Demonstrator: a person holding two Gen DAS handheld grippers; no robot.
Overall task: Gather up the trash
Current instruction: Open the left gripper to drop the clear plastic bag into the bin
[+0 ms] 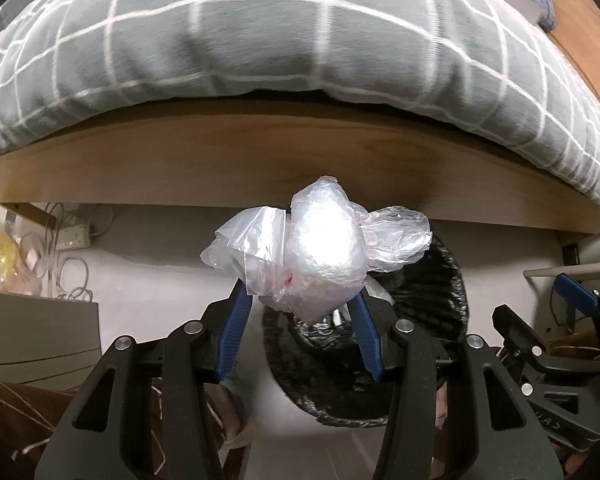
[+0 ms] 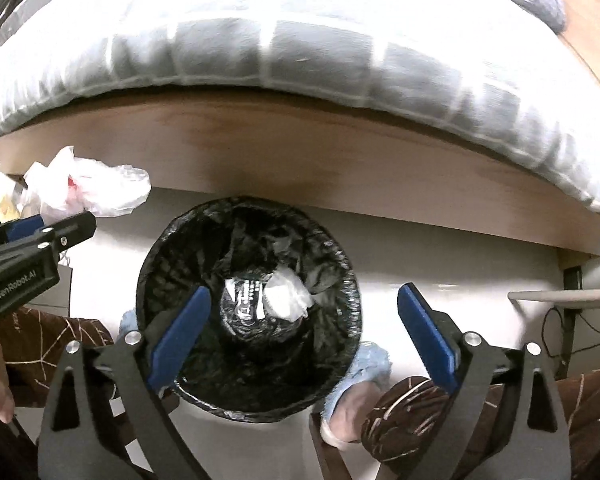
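Note:
My left gripper (image 1: 300, 300) is shut on a crumpled wad of clear plastic bags (image 1: 316, 248), held above the floor beside the bin; the same wad (image 2: 88, 192) shows at the left in the right wrist view. A round bin with a black liner (image 2: 248, 312) stands on the pale floor under the bed edge. Inside it lie a white crumpled piece (image 2: 288, 296) and a shiny wrapper (image 2: 248, 300). My right gripper (image 2: 304, 304) hangs open directly over the bin's mouth, with nothing between its blue pads (image 2: 184, 328).
A wooden bed frame (image 1: 284, 160) with a grey checked duvet (image 1: 300, 40) runs across the back. A power strip and cables (image 1: 72, 240) lie on the floor at left. The person's feet in blue slippers (image 2: 364, 364) flank the bin. A chair base (image 2: 560, 296) is at right.

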